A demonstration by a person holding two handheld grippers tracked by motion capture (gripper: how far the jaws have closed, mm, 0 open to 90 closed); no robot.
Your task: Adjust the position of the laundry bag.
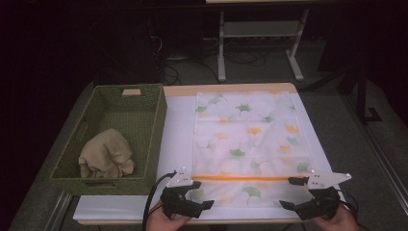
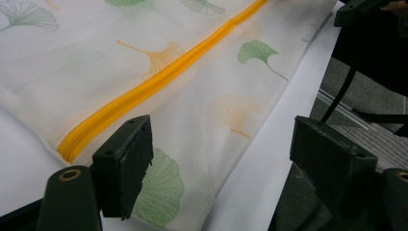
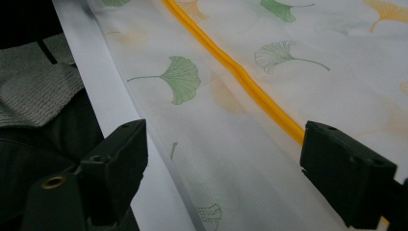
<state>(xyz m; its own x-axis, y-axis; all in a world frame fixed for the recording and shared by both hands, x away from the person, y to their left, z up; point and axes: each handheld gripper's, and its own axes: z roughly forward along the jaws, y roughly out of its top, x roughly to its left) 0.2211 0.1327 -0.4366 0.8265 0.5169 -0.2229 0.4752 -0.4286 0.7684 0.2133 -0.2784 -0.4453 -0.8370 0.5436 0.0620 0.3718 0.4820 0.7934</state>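
Observation:
A white mesh bag [image 1: 250, 139] printed with green and orange ginkgo leaves lies flat on the white table [image 1: 178, 134]. An orange zipper [image 1: 250, 178] runs across its near end. My left gripper [image 1: 202, 195] stands open at the bag's near left corner, and its jaws straddle the corner fabric [image 2: 192, 110] and the zipper end [image 2: 159, 82] without pressing on them. At the near right corner my right gripper [image 1: 290, 192] is open too. Its jaws stand wide on either side of the bag's edge [image 3: 337, 86] and zipper [image 3: 240, 77]. Each gripper is held by a hand at the table's near edge.
A green woven basket [image 1: 156, 144] stands on the left of the table with a crumpled beige cloth [image 1: 106, 154] inside. Beyond the table are dark floor, cables and a desk frame [image 1: 221, 48]. The right gripper's black body [image 2: 361, 7] shows in the left gripper view's top right.

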